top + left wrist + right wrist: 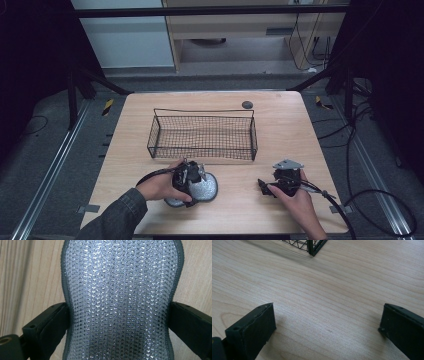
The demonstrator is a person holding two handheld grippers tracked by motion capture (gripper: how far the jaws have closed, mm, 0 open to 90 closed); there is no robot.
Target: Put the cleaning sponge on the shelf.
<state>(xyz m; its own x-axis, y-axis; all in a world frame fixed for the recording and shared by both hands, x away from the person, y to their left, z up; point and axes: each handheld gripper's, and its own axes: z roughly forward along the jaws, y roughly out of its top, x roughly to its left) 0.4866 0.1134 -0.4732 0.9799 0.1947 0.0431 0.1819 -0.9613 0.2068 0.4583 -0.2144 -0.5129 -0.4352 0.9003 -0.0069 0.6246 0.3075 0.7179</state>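
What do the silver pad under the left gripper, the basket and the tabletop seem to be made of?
Silver pad: probably a woven or knitted fabric with a metallic sheen, judging by its glinting scale-like texture and its stitched dark grey edging. Basket: thin black wire mesh on a wire frame, likely coated metal. Tabletop: pale wood or wood-look laminate, with visible grain lines and a matte finish.
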